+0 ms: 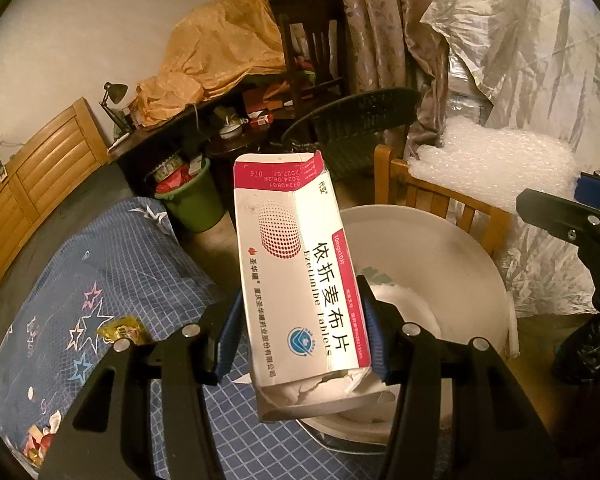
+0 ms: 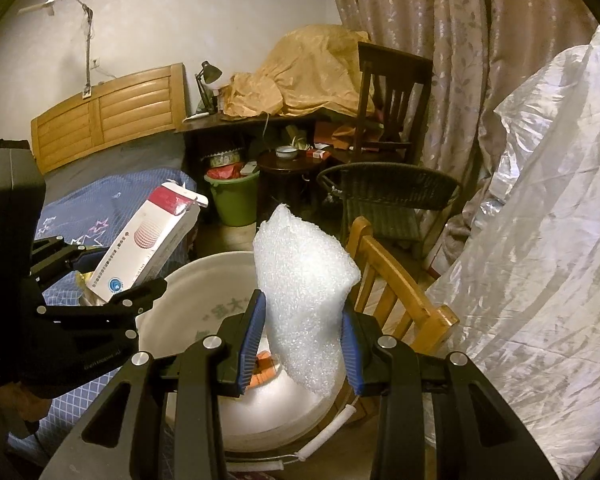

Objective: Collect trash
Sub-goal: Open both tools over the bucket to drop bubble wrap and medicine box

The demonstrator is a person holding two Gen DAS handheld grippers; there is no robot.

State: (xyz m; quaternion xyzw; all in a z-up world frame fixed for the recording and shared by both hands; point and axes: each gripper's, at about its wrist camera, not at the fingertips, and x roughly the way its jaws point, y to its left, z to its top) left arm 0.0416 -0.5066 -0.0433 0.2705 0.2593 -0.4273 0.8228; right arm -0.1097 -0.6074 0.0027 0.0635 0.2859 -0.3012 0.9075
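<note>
Left wrist: blue star-patterned bedspread [image 1: 112, 264]

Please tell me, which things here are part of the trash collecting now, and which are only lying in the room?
In use:
- medicine box, gripped by the left gripper
- bubble wrap, gripped by the right gripper
- white bucket below both

Lying about:
- green bin
- desk lamp
- wooden chair
- wicker chair
</note>
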